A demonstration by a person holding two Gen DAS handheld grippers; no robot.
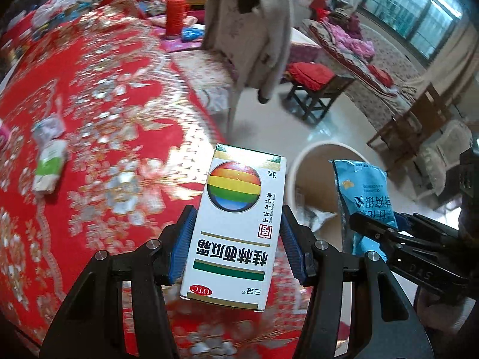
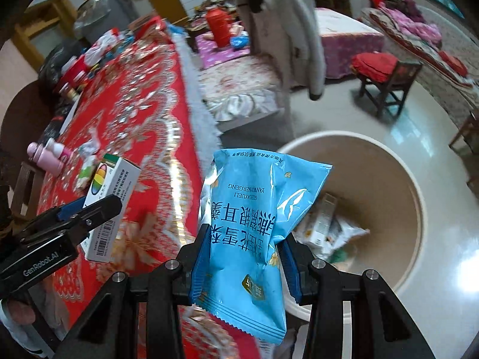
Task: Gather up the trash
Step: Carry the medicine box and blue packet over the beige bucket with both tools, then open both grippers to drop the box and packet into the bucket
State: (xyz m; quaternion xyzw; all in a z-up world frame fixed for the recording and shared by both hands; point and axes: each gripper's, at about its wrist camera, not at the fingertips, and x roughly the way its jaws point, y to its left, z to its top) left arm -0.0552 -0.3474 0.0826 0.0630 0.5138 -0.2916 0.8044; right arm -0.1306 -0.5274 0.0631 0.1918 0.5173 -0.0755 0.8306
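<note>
Holding two pieces of trash, we see the table under its red cloth patterned in gold and silver (image 1: 98,113) on the left, with a crumpled green-and-white wrapper (image 1: 49,164) lying on it. Our left gripper (image 1: 236,236) is clamped on a white cardboard medicine box printed with a rainbow-striped ball (image 1: 236,227), over the table's edge. To its right, our right gripper (image 2: 244,264) has its blue pads pressed on a light blue plastic snack packet (image 2: 254,209), beside the table edge and near the round beige bin (image 2: 398,167) on the floor, where some wrappers (image 2: 329,227) already lie.
</note>
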